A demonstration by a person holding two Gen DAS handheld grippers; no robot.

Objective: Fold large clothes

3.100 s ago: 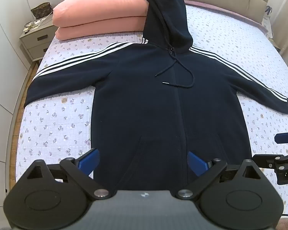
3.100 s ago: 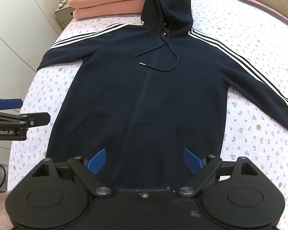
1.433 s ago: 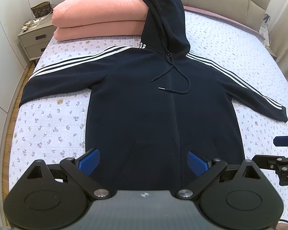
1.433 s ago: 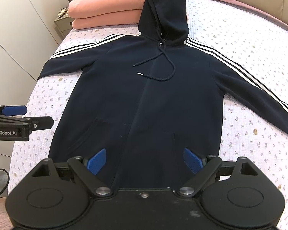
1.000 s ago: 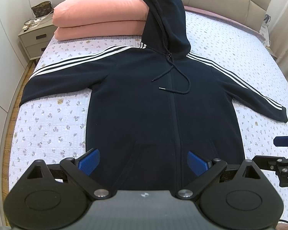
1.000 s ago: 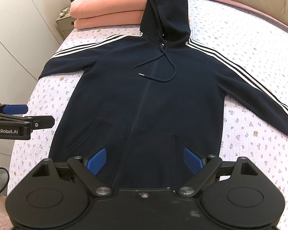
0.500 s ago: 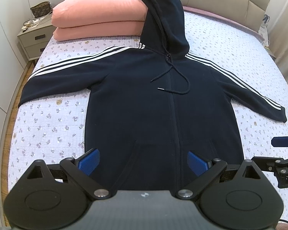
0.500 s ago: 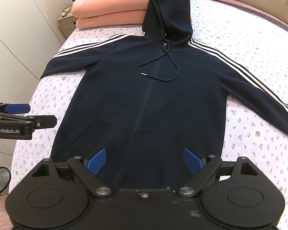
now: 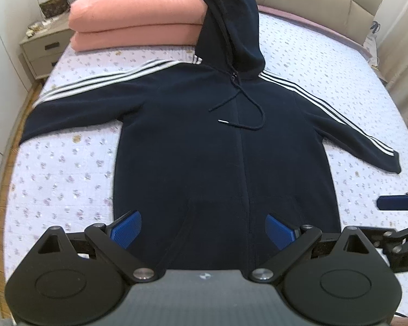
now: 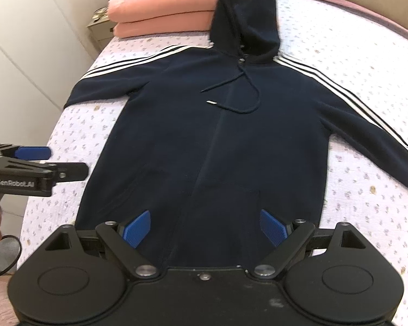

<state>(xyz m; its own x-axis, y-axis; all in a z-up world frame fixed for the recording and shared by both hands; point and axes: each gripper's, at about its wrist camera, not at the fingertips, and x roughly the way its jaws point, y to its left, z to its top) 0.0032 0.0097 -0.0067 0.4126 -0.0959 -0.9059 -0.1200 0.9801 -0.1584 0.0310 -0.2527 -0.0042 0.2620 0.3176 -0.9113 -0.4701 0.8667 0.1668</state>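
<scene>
Both my tongs spread wide and empty, left tongs (image 9: 202, 229) and right tongs (image 10: 204, 228) above the hem of the navy hoodie (image 9: 225, 141), spread flat mid-bed (image 9: 62, 163), hood resting against the pink pillows (image 9: 138, 13) at the head edge.

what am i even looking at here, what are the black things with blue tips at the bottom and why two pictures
These are two handheld grippers, one in each of a person's hands, each with a wide-angle camera looking forward along its two fingers. That gives two pictures of one scene.

One picture comes from the left gripper; the black shape at the bottom is its body and the blue pads are its fingertips. The other comes from the right gripper. Each also appears at the edge of the other's view.

On the bed, with its flowered cover, a dark navy hoodie with white sleeve stripes lies flat, front up, sleeves spread. Its hood leans on two stacked pink pillows. A nightstand stands beside the bed.

Both grippers are open and hold nothing; no fold is made yet.
</scene>
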